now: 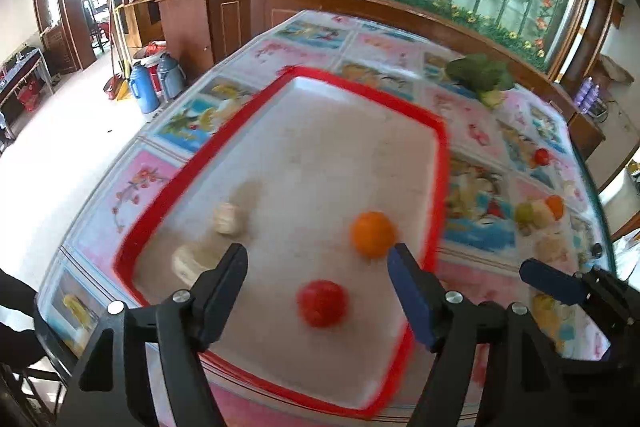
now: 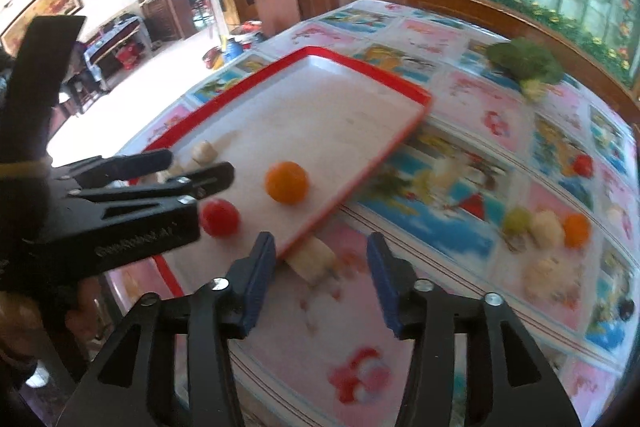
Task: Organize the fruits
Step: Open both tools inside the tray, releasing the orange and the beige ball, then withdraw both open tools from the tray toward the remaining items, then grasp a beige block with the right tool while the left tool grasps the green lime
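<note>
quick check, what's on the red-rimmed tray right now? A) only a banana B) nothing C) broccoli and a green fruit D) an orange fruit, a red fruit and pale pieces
D: the orange fruit and red fruit lie on the tray, with pale pieces near its left side; the broccoli sits off it on the table.

The far half of the tray (image 1: 442,163) is bare, so a hand can pass there. Near its front edge an orange (image 1: 373,234), a tomato (image 1: 322,303) and pale pieces (image 1: 228,218) are in the way. On the desk (image 2: 472,99), a small fruit pile (image 2: 546,225) blocks the right side.
</note>
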Available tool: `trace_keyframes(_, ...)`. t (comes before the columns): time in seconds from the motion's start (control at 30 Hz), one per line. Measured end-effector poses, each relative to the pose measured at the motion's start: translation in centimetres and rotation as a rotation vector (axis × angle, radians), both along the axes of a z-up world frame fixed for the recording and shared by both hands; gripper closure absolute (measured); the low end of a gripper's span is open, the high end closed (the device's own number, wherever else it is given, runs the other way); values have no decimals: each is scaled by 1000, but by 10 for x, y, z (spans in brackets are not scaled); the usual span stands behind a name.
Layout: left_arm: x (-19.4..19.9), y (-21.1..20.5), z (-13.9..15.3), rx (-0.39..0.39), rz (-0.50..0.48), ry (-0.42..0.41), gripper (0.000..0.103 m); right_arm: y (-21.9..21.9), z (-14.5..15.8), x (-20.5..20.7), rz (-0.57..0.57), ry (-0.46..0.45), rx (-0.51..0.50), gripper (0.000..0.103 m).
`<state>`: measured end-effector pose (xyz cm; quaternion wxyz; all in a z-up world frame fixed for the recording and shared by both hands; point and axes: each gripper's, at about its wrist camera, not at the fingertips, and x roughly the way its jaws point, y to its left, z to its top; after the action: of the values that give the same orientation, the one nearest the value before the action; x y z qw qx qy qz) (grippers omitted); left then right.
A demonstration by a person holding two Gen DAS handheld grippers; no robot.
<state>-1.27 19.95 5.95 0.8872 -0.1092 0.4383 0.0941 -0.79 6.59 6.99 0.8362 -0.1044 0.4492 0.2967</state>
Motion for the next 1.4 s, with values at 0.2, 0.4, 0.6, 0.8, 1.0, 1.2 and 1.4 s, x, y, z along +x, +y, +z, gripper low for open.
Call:
trace_keyframes(0.2, 0, -45, 8, -31, -64, -20, 22, -48, 6, -8, -103, -9, 15, 35)
trace_keyframes(0.4, 5, -94, 9, -9, -159, -10, 20, -97, 5, -15, -206, -10, 34, 32)
trace_keyframes(0.6, 9, -131, 0, 11, -233, 29, 18, -145, -3, -15, -298, 15, 46, 32)
trace_keyframes(0.8, 14, -149, -8, 22, -263, 69, 18, -188, -12, -9, -382, 22, 46, 32)
trace_keyframes(1.0, 14, -153, -10, 55, -275, 90, 18, -194, -19, 24, -375, 33, 85, 32)
trace_keyframes(1.2, 18, -149, -13, 67, -268, 107, 18, -168, -29, 53, -313, 21, 49, 32)
trace_keyframes(1.4, 30, -147, -16, 75, -279, 121, 18, -153, -45, 72, -274, 43, 15, 33)
